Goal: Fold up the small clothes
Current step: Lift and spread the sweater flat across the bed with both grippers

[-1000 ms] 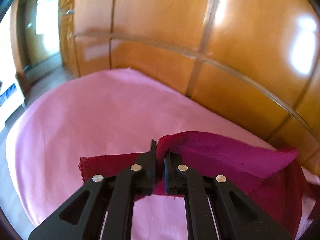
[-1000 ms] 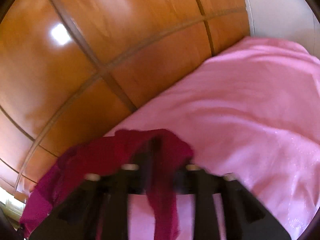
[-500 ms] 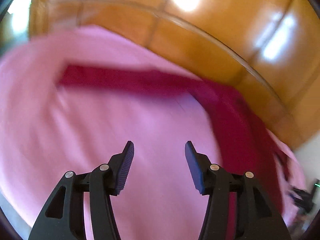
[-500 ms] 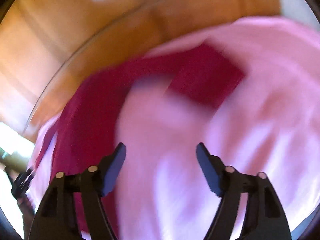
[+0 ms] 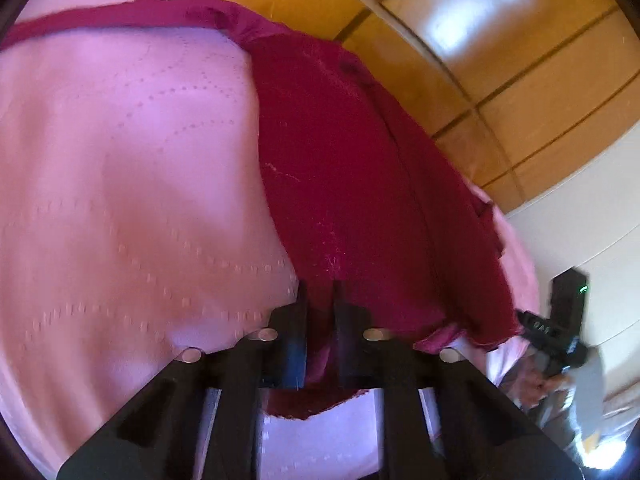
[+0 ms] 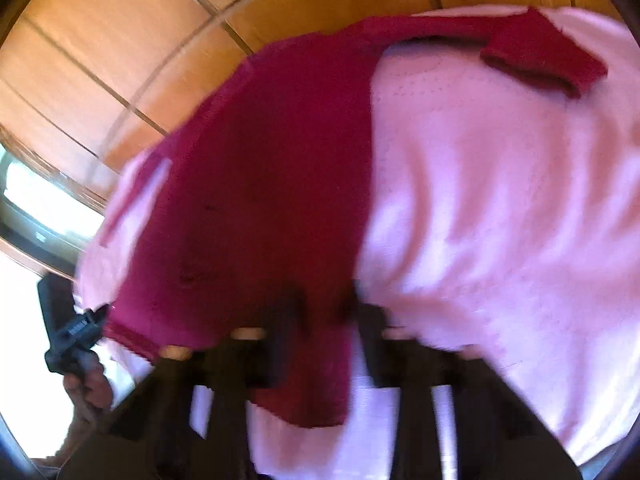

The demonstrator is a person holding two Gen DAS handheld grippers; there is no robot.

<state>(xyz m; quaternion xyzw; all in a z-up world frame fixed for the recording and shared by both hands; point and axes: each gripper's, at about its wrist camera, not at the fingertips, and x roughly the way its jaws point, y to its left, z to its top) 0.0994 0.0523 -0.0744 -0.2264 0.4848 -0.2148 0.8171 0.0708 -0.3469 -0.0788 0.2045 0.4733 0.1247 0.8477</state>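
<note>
A dark red garment (image 5: 352, 184) lies spread on a pink cloth-covered surface (image 5: 120, 200), one long strip running off to the far left. My left gripper (image 5: 319, 300) is shut on the garment's near edge. In the right wrist view the same garment (image 6: 260, 184) runs to a folded end (image 6: 544, 60) at the far right. My right gripper (image 6: 324, 308) has its fingers close together around the garment's near edge; the view is blurred.
A glossy wooden panelled wall (image 5: 460, 40) stands behind the pink surface. The other gripper and the hand holding it show at the right edge of the left wrist view (image 5: 556, 344) and at the left edge of the right wrist view (image 6: 72, 336). A bright window (image 6: 36, 200) is at the left.
Both grippers let the garment go and opened, then dropped to its near edge and closed on it again. The garment now lies spread out on the pink surface.
</note>
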